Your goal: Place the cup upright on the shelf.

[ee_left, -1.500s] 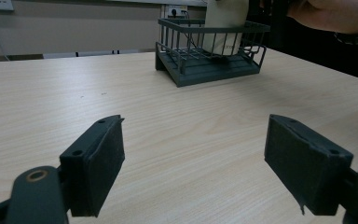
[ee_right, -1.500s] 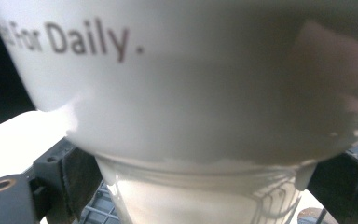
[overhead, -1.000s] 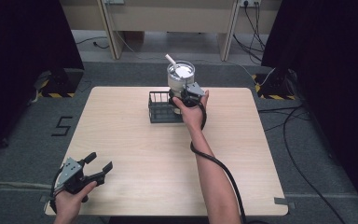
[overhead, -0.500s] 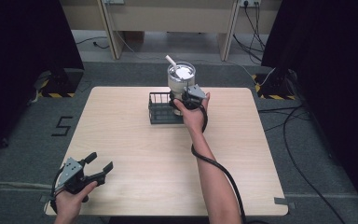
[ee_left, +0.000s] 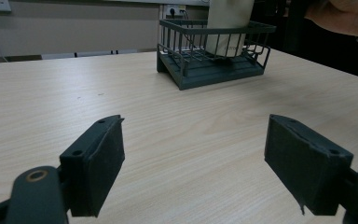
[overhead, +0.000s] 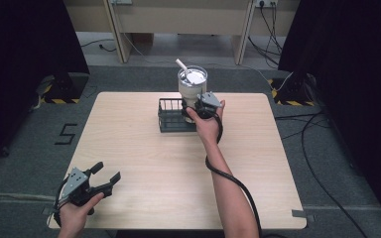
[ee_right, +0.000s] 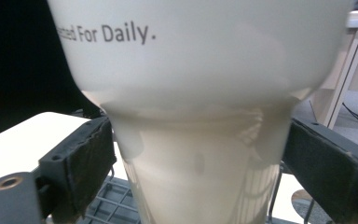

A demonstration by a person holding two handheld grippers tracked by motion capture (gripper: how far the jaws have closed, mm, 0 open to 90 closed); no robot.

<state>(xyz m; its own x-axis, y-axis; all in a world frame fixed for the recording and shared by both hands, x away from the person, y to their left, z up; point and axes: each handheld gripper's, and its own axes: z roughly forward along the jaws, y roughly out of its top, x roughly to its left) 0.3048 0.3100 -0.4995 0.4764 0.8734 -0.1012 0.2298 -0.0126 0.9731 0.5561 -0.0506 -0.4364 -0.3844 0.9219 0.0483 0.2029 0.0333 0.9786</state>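
Two tongs: right tongs (overhead: 196, 105) straddle the white tumbler (overhead: 192, 84) in the wire basket (overhead: 171, 115), upper centre, jaws apart, not clamped. Left tongs (overhead: 100, 179) wide open, empty, lower left. Next likely squeeze, lift.

A cream-white tumbler (overhead: 192, 87) with a clear lid and a white straw stands upright in the right part of a dark wire basket (overhead: 171, 115). The basket sits on the counter (overhead: 144, 163) near the middle of its far edge.
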